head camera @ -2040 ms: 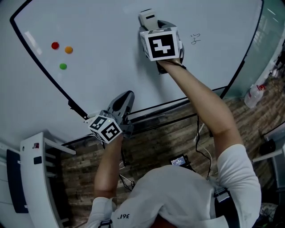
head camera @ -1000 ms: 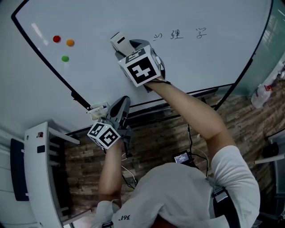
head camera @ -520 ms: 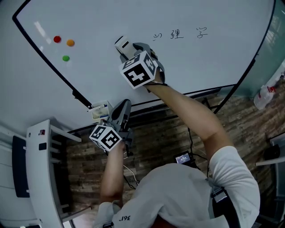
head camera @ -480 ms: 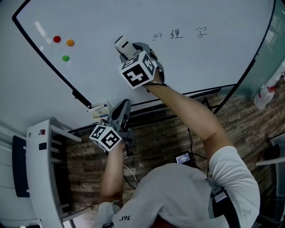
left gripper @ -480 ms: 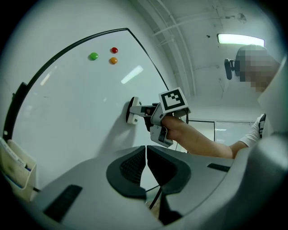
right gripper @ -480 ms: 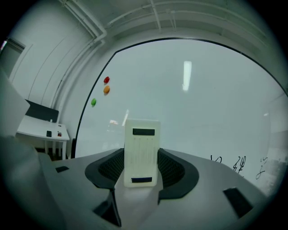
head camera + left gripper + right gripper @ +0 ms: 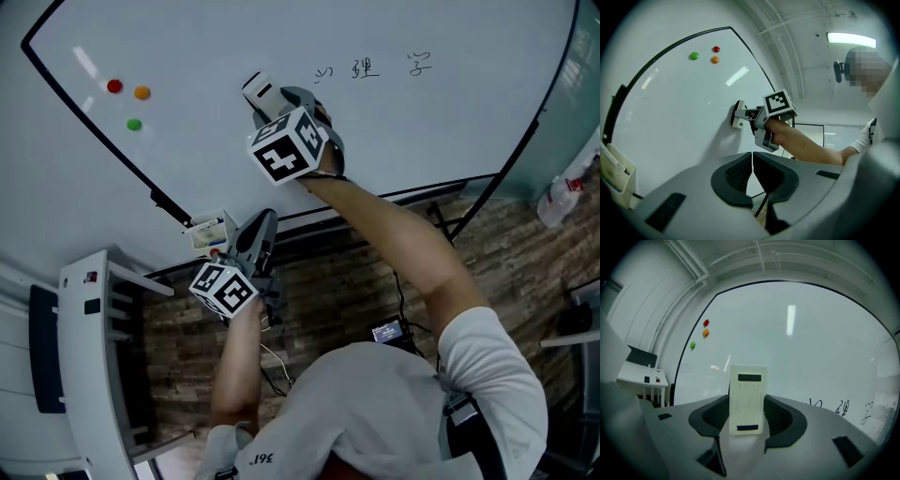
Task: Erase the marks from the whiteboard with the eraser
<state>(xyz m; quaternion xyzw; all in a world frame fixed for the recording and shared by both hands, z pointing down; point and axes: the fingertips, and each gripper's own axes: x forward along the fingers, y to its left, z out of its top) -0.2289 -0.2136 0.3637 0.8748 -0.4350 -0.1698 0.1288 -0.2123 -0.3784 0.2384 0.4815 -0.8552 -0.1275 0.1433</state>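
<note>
My right gripper [image 7: 272, 101] is shut on a white eraser [image 7: 747, 398], which rests against the whiteboard [image 7: 216, 150] left of the handwritten marks [image 7: 366, 68]. In the right gripper view the marks [image 7: 841, 408] sit low at the right. The left gripper view shows the eraser [image 7: 738, 115] pressed flat on the board. My left gripper [image 7: 260, 229] hangs below the board's lower edge, jaws shut with nothing between them [image 7: 752, 161].
Red, orange and green magnets [image 7: 129, 97] dot the board's upper left. A small holder with markers [image 7: 208, 231] hangs at the board's lower frame. A white desk [image 7: 89, 356] stands at the left. A spray bottle [image 7: 560, 199] sits at the right over wood flooring.
The right gripper swept the eraser leftward away from the marks over the last two seconds, uncovering two more written marks; in the last half second it barely moved. The left gripper stayed low.
</note>
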